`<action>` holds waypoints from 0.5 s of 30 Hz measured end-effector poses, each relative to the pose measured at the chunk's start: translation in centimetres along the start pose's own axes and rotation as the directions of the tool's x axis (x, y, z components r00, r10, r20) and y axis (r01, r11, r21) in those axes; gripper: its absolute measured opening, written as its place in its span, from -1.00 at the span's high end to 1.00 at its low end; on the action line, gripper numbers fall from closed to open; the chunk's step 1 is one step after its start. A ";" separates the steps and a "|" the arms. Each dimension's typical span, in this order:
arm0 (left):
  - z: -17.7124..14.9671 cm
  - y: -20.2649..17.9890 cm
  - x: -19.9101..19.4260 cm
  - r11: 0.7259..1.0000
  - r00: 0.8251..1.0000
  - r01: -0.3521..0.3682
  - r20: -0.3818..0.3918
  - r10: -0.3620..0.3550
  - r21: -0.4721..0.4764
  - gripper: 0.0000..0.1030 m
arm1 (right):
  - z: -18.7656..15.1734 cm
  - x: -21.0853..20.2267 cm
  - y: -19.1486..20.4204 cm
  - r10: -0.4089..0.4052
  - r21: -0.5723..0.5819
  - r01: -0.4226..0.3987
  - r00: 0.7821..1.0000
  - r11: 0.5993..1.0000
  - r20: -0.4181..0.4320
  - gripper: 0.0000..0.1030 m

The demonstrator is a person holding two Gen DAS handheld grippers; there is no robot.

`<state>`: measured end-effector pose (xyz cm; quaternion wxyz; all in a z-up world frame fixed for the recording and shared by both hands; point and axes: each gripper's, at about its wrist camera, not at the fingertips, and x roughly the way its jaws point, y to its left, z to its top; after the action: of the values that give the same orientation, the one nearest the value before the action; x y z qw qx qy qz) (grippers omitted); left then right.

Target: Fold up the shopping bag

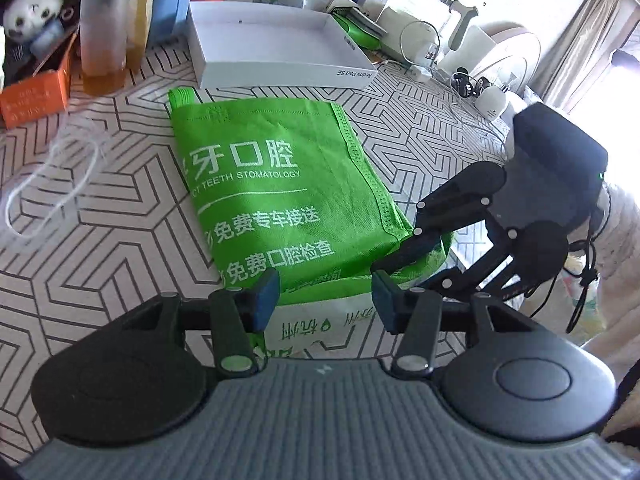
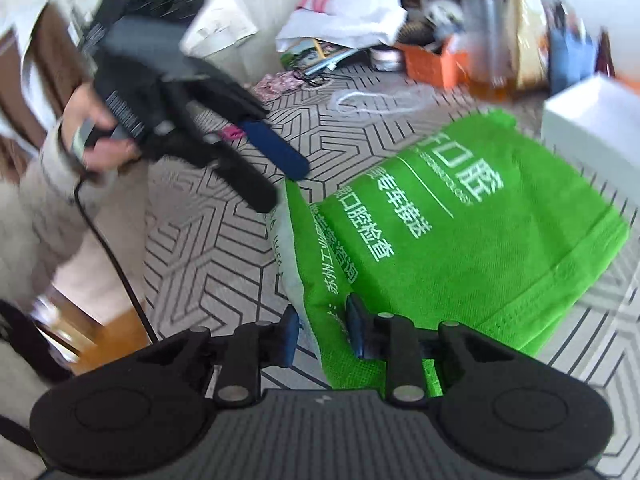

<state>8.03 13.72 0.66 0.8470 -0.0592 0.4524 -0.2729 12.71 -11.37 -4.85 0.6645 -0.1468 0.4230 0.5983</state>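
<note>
A green non-woven shopping bag [image 1: 280, 184] with white print lies flat on the patterned tablecloth, and a white bag layer [image 1: 320, 324] shows under its near edge. My left gripper [image 1: 326, 294] stands open just above that near edge, its pads apart and pressing on nothing. In the right wrist view the left gripper [image 2: 284, 186] hovers over the bag's far corner. My right gripper [image 2: 323, 334] is shut on the near corner of the shopping bag [image 2: 480, 240], with the green fold filling the gap between its pads. In the left wrist view the right gripper [image 1: 404, 258] holds the bag's lower right corner.
A white box lid [image 1: 276, 40] lies just beyond the bag. An orange box [image 1: 36, 92], a plastic tumbler [image 1: 104, 28] and a loop of white cord [image 1: 52, 176] are at the left. Chargers and cables [image 1: 472, 84] sit at the right. A person's hand [image 2: 92, 136] holds the left gripper.
</note>
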 end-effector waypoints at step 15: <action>-0.2 -1.9 1.7 0.973 0.986 -0.169 0.032 0.166 0.158 -0.05 | 0.4 1.9 -6.2 0.275 0.417 -0.236 0.961 0.878 -0.035 0.47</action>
<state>7.81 11.33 -0.06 0.8732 0.0446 0.4243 -0.2355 18.45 -11.34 -7.93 0.5750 0.0249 0.5850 0.5714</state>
